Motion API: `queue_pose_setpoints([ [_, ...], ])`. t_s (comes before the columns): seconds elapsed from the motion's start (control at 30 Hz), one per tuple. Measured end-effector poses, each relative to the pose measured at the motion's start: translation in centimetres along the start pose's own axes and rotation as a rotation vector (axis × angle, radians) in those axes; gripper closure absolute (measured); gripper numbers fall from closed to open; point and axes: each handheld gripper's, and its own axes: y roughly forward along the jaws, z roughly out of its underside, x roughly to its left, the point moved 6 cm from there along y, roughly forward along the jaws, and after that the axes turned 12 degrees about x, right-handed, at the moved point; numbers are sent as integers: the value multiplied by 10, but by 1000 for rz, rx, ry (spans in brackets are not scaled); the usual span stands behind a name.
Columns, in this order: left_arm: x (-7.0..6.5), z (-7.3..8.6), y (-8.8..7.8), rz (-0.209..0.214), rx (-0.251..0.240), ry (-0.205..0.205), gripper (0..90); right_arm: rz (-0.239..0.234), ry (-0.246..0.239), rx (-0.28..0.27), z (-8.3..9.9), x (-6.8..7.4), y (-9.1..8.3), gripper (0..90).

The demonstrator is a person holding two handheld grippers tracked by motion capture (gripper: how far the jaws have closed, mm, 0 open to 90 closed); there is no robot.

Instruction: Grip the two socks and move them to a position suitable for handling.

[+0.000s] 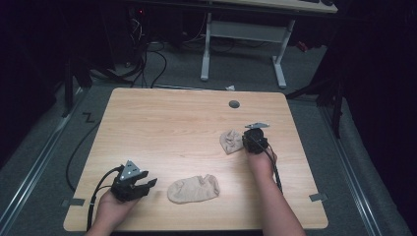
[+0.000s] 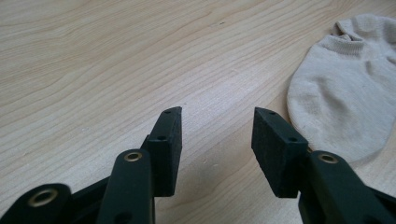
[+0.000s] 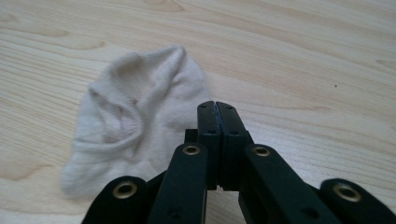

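High view shows two small beige knitted ankle socks on the pale wooden table [image 1: 162, 123]: one flat sock [image 1: 193, 189] near the front edge, one crumpled sock [image 1: 230, 141] farther back on the right. The left gripper [image 1: 146, 185] sits just beside the flat one, jaws apart and empty. The right gripper [image 3: 215, 108] has its jaws pressed together at the crumpled sock's edge; whether any fabric is pinched, I cannot tell. Both look light, limp and easy to snag; I'd pinch the ribbed cuff.
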Motion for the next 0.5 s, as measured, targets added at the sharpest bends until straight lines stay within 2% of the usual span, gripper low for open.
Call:
queue_pose_setpoints([
  [0.13,-2,0,1,-1,4,5,534,-10,-24,31,4,1,8,896],
  [0.23,-1,1,2,0,11,7,535,-15,-38,35,7,5,9,897],
  [0.37,-1,0,2,1,7,6,534,-22,-70,35,13,11,5,895],
  [0.5,-1,0,1,1,4,9,534,-50,-101,32,25,25,-3,895],
])
